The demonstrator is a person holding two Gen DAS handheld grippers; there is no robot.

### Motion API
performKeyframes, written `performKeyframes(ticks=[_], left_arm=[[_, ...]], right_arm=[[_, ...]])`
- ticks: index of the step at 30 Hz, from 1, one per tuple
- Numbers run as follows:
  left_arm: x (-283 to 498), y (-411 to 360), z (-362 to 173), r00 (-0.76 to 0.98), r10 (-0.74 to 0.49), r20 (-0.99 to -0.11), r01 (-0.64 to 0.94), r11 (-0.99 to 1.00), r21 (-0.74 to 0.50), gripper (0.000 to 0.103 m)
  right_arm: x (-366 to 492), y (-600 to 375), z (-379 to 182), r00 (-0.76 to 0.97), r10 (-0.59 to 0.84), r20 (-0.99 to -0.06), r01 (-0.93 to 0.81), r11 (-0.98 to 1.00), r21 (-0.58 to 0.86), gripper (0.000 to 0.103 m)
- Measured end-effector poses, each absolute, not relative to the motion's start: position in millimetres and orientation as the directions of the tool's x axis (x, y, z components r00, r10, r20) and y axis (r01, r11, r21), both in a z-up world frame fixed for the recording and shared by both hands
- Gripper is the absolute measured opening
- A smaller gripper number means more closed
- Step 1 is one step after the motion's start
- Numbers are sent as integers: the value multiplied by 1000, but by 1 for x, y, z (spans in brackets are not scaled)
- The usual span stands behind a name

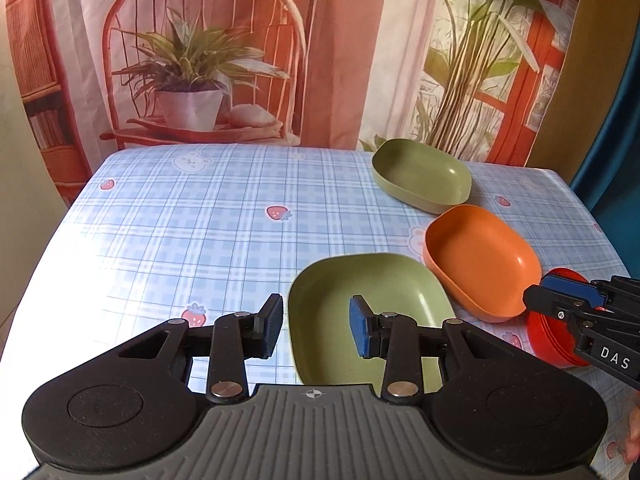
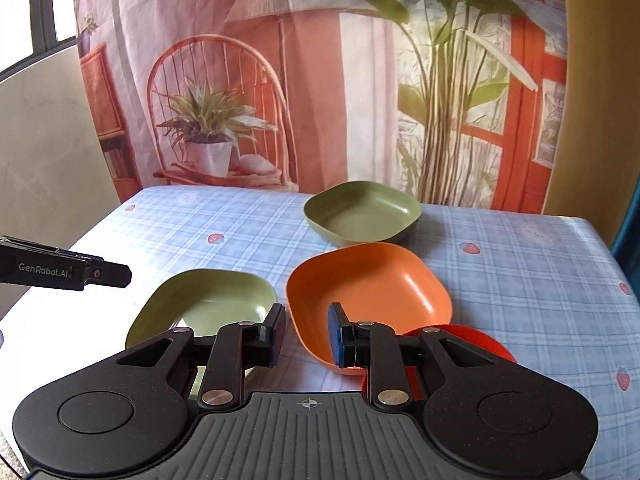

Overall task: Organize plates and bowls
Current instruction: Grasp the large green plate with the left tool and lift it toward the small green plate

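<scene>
A light green plate [image 1: 360, 300] [image 2: 208, 304] lies near the table's front. An orange bowl [image 1: 480, 260] [image 2: 368, 284] sits to its right, and a darker green bowl [image 1: 424, 176] [image 2: 360, 212] stands behind. A red bowl [image 1: 548, 332] [image 2: 480, 340] sits at the front right, partly hidden. My left gripper [image 1: 316, 326] is open and empty, straddling the light green plate's left rim. My right gripper [image 2: 306, 334] is open and empty, just above the orange bowl's near-left rim; it shows in the left wrist view [image 1: 560, 300] over the red bowl.
The table [image 1: 180, 220] carries a blue plaid cloth with strawberry prints. A printed backdrop [image 1: 240, 60] hangs right behind the far edge. The left gripper's side shows in the right wrist view [image 2: 80, 272] at the left.
</scene>
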State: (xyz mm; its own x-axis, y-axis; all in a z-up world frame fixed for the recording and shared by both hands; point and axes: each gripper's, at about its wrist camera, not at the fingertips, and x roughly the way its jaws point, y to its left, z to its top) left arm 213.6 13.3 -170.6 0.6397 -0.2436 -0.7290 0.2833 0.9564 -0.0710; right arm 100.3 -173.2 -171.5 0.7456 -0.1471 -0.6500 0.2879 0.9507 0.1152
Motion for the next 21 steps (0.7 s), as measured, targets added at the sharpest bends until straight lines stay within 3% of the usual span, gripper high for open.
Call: performKeyframes(ticks=[21], left_arm=[[232, 19, -220, 553, -250, -795, 258, 958, -122, 38]], right_arm=[[153, -158, -223, 651, -20, -758, 210, 966, 154, 21]])
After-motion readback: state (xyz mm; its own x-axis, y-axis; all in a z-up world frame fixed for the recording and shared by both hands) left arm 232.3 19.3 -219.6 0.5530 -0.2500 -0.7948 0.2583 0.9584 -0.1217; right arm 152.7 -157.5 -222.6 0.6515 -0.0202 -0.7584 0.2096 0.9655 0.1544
